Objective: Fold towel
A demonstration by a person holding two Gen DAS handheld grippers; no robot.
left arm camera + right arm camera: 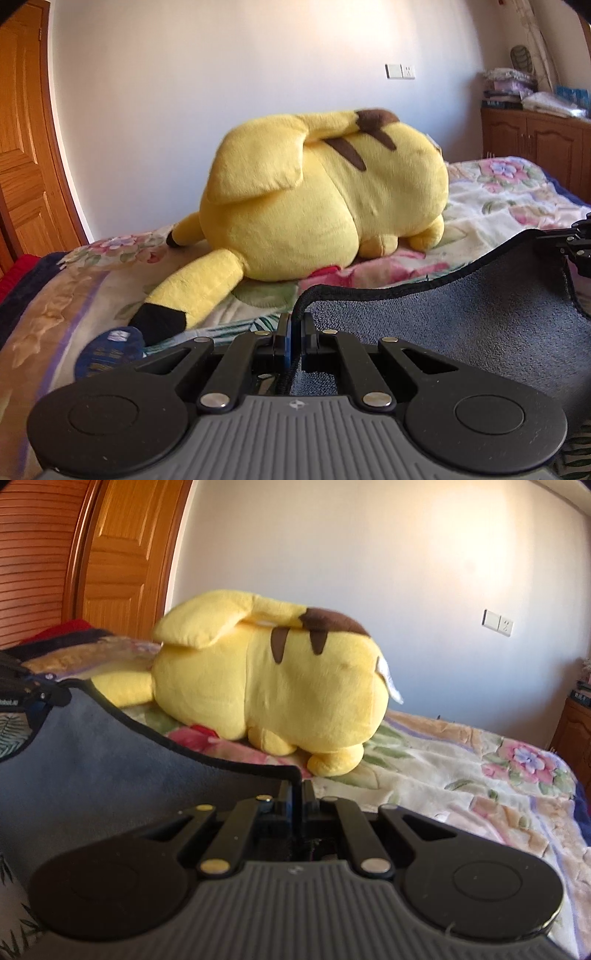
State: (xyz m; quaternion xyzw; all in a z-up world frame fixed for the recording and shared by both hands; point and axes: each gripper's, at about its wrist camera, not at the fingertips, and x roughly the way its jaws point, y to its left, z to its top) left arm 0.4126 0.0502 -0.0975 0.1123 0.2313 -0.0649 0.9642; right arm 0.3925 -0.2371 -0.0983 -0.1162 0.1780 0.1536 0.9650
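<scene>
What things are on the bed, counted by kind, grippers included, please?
Towel: 1
Plush toy: 1
Grippers: 2, left and right, each shut on a towel corner
Total: 4

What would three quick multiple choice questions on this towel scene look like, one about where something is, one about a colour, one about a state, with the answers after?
1. Where does the yellow plush toy lie?
A. on the floral bedspread, beyond the towel
B. on the wooden cabinet
C. on the floor

2. What colour is the towel?
A. red
B. grey-blue with a dark edge
C. white

3. How are the two tools?
A. both open
B. one shut, one open
C. both shut on the towel

Answers: A, the toy rests on the bedspread past the towel's edge; B, grey-blue cloth with dark trim; C, the left tool and the right tool each pinch a corner.
</scene>
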